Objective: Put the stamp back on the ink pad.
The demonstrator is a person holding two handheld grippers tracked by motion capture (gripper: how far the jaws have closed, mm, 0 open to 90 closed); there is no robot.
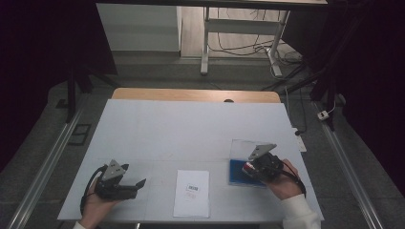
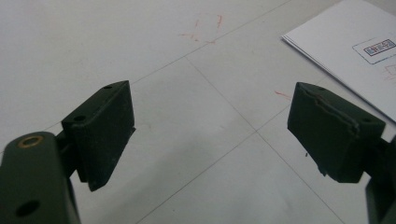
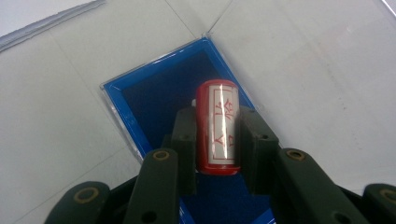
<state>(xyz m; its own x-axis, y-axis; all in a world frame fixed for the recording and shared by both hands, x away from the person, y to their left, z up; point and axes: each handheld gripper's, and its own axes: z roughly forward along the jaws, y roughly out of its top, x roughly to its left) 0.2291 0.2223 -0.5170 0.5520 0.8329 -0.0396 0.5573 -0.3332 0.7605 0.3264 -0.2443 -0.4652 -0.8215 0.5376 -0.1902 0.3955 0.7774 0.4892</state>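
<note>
A red cylindrical stamp (image 3: pixel 218 126) with a white label of red characters sits between my right gripper's (image 3: pixel 217 140) jaws, which are shut on it. It hangs over a blue ink pad (image 3: pixel 159 100) in a clear case. From above, the right gripper (image 1: pixel 253 168) is over the blue pad (image 1: pixel 237 172) with the stamp (image 1: pixel 248 168) at its tip. My left gripper (image 1: pixel 139 183) rests at the front left, open and holding nothing, its fingers (image 2: pixel 105 126) wide apart over bare table. A white sheet (image 1: pixel 192 192) with a small printed box lies between the two grippers.
The pad's clear lid (image 1: pixel 244 147) lies open behind it. The white table top (image 1: pixel 191 129) has faint grid lines and small red marks (image 2: pixel 205 32). A corner of the sheet (image 2: pixel 355 46) lies beyond the left gripper's right jaw. Desk legs and cables stand past the far edge.
</note>
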